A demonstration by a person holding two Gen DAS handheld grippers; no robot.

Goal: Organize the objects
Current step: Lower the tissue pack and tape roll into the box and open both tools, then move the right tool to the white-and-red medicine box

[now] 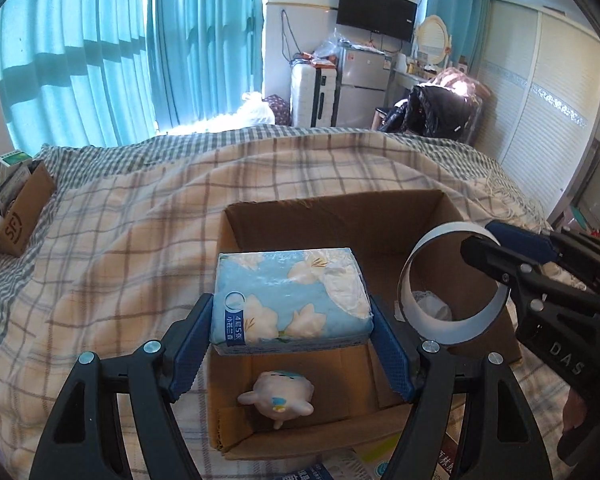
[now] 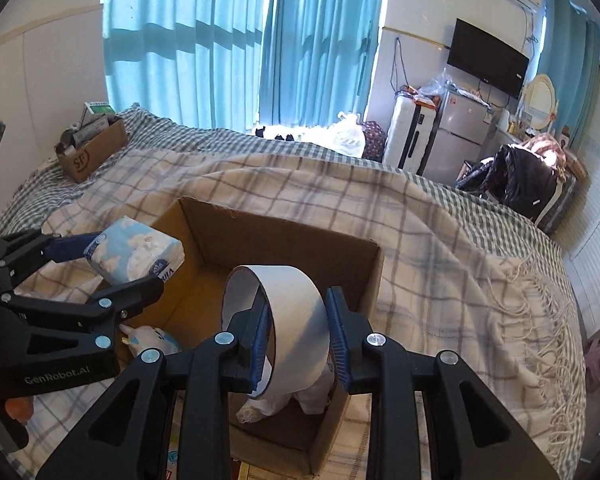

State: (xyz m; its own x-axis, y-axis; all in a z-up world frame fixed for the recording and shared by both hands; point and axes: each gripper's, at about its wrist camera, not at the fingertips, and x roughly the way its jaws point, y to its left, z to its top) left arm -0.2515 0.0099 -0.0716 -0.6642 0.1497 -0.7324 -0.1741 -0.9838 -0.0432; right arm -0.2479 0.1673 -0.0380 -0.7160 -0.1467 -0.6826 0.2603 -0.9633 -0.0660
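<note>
An open cardboard box (image 1: 380, 216) (image 2: 284, 236) lies on the plaid bed. My left gripper (image 1: 292, 320) (image 2: 136, 264) is shut on a blue flowered tissue pack (image 1: 290, 298) (image 2: 134, 254) and holds it above the box's left half. My right gripper (image 2: 298, 316) (image 1: 492, 256) is shut on a white tape ring (image 2: 296, 320) (image 1: 452, 280), holding it upright above the box's right half. A small plush toy (image 1: 278, 398) (image 2: 152, 338) lies on the box floor. Something white (image 1: 432, 304) (image 2: 312, 396) lies in the box under the ring.
A smaller cardboard box (image 1: 18, 216) (image 2: 94, 150) full of items sits at the bed's far left corner. Flat packets (image 1: 340, 468) lie by the near box edge. Fringed blanket edge (image 2: 540, 344) hangs at the right. Curtains, fridge and a chair stand beyond the bed.
</note>
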